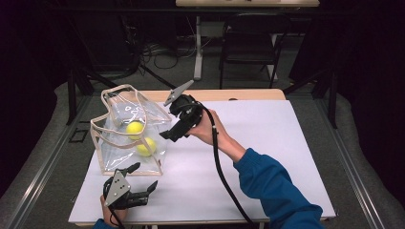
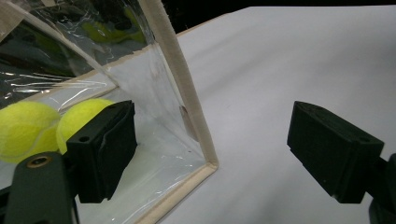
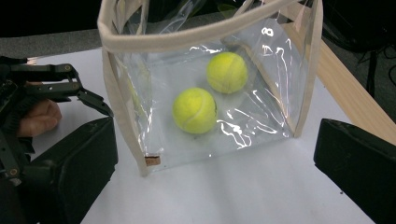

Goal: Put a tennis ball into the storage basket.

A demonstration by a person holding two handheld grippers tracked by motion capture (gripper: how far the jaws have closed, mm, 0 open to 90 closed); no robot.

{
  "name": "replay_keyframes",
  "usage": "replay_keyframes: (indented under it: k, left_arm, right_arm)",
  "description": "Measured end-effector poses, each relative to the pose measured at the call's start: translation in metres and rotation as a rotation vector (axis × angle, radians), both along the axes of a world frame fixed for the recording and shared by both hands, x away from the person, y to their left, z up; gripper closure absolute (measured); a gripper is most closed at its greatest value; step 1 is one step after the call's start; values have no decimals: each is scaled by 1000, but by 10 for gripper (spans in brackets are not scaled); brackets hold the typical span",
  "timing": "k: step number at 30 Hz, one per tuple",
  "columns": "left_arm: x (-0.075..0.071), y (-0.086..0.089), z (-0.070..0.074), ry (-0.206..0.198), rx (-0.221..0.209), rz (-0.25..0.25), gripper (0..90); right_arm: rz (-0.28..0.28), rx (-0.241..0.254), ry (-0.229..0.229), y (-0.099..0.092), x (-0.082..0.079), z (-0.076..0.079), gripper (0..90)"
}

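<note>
A clear plastic bag (image 1: 112,153) with beige trim stands open on the white mat, holding two yellow tennis balls (image 1: 135,128) (image 1: 145,147). My right gripper (image 1: 171,132) is open just off the bag's right side, with nothing between its fingers. In the right gripper view the right gripper (image 3: 217,135) faces the bag (image 3: 261,107) and both balls (image 3: 195,110) (image 3: 227,72). My left gripper (image 1: 145,175) is open near the bag's front corner. In the left gripper view the left gripper (image 2: 212,116) straddles the corner trim of the bag (image 2: 187,88), apart from it, with the balls (image 2: 25,130) behind the plastic.
The white mat (image 1: 267,143) covers a wooden table (image 1: 239,94), with bare mat to the right of the bag. A cable (image 1: 219,167) trails from the right gripper over the mat. A dark chair (image 1: 248,43) and a table leg (image 1: 197,47) stand beyond the far edge.
</note>
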State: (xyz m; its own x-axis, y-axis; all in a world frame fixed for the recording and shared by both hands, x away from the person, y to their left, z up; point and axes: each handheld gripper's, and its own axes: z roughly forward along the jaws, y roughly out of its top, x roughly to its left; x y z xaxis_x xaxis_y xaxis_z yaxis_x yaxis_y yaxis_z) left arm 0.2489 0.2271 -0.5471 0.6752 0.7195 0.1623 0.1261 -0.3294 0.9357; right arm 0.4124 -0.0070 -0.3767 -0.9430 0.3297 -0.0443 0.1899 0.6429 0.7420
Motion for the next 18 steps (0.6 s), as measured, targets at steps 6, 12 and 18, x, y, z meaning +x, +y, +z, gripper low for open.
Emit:
replay_keyframes:
  k: [6,12,18]
  left_arm:
    - [-1,0,0,-4,0,-3,158]
    - [-1,0,0,-6,1,-5,158]
    - [-2,-1,1,-5,2,-7,158]
  right_arm:
    - [-9,-12,3,-10,-4,-11,0]
    - [-18,-17,1,-20,-10,-17,0]
    - [-31,-20,-6,-34,-15,-20,0]
